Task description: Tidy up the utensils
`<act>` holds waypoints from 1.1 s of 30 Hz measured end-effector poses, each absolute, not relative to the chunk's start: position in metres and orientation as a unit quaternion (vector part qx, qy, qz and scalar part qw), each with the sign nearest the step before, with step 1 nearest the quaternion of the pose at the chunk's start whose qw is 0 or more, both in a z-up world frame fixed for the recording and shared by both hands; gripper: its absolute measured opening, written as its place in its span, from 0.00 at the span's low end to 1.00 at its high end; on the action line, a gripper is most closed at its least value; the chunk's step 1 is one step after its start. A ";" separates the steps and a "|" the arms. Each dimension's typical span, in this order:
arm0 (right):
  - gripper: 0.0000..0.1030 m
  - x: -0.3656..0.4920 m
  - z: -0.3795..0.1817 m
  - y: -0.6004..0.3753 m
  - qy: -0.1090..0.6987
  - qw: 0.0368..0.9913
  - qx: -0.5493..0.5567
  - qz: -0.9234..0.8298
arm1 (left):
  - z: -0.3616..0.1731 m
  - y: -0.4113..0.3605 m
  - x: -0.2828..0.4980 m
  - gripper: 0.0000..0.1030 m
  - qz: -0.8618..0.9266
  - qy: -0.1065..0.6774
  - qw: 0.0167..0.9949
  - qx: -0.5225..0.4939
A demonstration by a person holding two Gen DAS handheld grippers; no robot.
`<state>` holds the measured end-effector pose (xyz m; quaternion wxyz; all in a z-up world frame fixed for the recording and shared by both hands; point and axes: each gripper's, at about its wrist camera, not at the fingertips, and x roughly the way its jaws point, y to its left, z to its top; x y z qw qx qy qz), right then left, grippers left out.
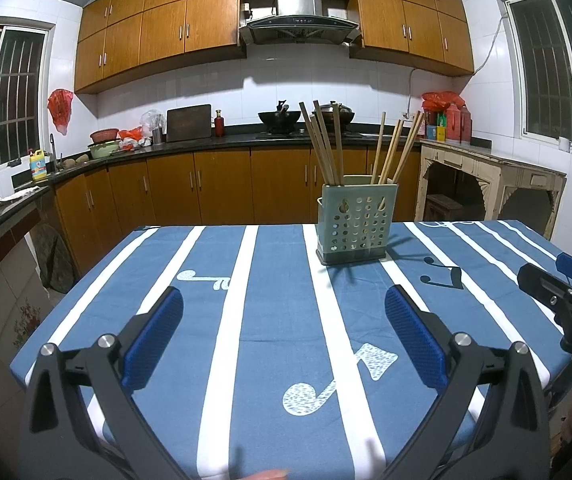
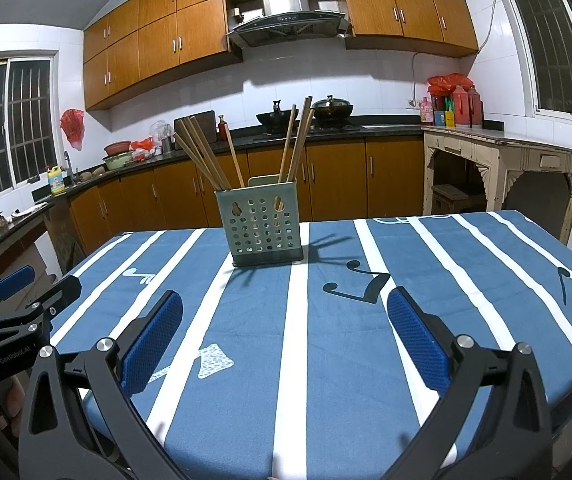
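Observation:
A pale green perforated utensil holder point(image 1: 355, 222) stands upright toward the far side of the table and also shows in the right wrist view point(image 2: 261, 224). Several wooden chopsticks point(image 1: 325, 142) stand in it, leaning left and right; they also show in the right wrist view point(image 2: 206, 156). My left gripper point(image 1: 284, 308) is open and empty, held above the cloth well short of the holder. My right gripper point(image 2: 285, 312) is open and empty too, at about the same distance. Each gripper shows at the other view's edge, the right one point(image 1: 557, 280) and the left one point(image 2: 34, 284).
The table wears a blue cloth with white stripes and music notes point(image 1: 246, 312). Behind it runs a dark kitchen counter point(image 1: 206, 144) with woks, a cutting board and bottles. An old cream side table point(image 2: 497, 148) stands at the right.

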<state>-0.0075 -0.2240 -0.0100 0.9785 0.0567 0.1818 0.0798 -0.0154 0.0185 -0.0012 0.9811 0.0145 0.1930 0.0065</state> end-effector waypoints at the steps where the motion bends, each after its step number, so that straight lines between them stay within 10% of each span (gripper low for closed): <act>1: 0.98 -0.007 -0.010 -0.224 0.182 0.978 0.057 0.080 | -0.001 0.018 -0.015 0.96 0.006 0.193 0.981 0.014; 33: 0.98 -0.007 -0.009 -0.224 0.183 0.978 0.058 0.080 | -0.005 0.017 -0.015 0.96 0.005 0.195 0.981 0.015</act>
